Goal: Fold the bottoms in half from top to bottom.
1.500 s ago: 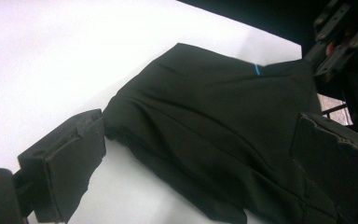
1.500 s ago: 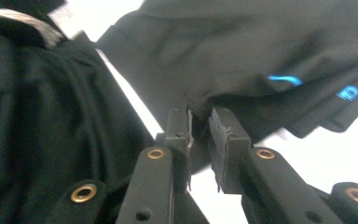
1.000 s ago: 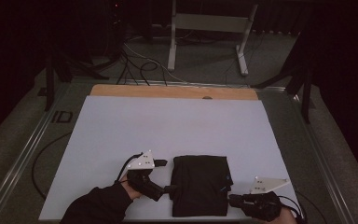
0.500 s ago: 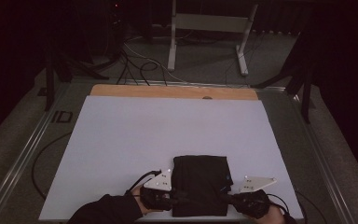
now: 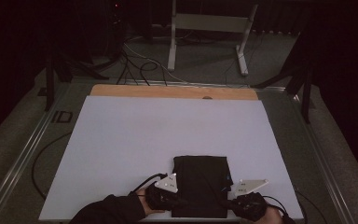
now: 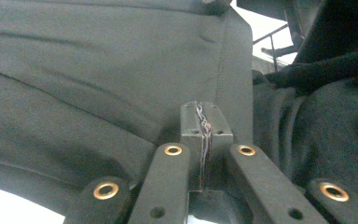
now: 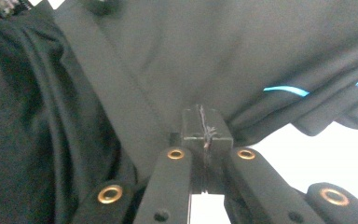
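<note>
A folded black garment [image 5: 200,185] lies at the counter's [image 5: 121,140] near edge. The left tool [image 5: 175,201], its jaws just closed, and the right tool [image 5: 226,204] each clamp a near corner. The grasp looks done; next likely comes lifting both corners evenly and folding away.

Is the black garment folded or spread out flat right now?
Folded. The black garment lies as a compact rectangle on the white table, and stacked layers show at its edge in the right gripper view.
</note>
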`<control>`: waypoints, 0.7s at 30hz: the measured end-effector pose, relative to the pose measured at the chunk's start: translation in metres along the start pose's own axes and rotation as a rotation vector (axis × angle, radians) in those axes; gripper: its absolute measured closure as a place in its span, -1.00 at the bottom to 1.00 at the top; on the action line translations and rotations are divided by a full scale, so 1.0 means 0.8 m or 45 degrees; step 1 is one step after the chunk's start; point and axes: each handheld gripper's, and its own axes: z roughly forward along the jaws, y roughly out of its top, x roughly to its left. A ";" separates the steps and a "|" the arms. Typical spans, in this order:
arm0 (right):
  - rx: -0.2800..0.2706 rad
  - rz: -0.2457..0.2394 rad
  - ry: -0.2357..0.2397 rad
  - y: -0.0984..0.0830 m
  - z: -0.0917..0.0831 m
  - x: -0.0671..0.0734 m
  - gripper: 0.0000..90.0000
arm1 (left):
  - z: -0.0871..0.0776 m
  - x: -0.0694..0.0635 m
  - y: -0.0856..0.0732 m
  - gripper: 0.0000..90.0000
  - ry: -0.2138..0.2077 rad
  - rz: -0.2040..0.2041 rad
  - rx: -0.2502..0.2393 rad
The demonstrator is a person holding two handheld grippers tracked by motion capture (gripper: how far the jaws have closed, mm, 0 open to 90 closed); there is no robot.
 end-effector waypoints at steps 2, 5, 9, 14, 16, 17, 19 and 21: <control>0.004 0.006 0.003 -0.002 -0.002 0.001 1.00 | 0.000 0.000 0.000 0.98 -0.006 0.000 0.003; 0.009 0.011 -0.004 -0.003 -0.003 0.002 1.00 | 0.002 -0.001 -0.001 0.98 -0.020 0.001 0.000; 0.029 0.004 -0.010 -0.003 -0.002 0.003 1.00 | 0.003 -0.001 -0.001 0.97 -0.025 0.007 0.002; -0.001 -0.001 -0.007 -0.001 -0.004 0.002 1.00 | 0.003 -0.001 -0.001 0.91 -0.042 0.000 -0.005; -0.027 -0.001 -0.008 -0.001 -0.006 0.001 0.93 | 0.002 -0.001 0.001 0.86 -0.049 -0.007 -0.006; -0.041 -0.006 -0.006 0.000 -0.007 0.001 0.89 | 0.001 -0.001 0.001 0.83 -0.053 -0.007 -0.004; -0.080 0.003 -0.005 0.002 -0.011 0.000 0.76 | -0.003 -0.001 0.004 0.69 -0.047 -0.016 -0.016; -0.114 0.012 -0.011 0.004 -0.014 0.000 0.63 | -0.008 -0.002 0.007 0.49 -0.015 -0.009 -0.027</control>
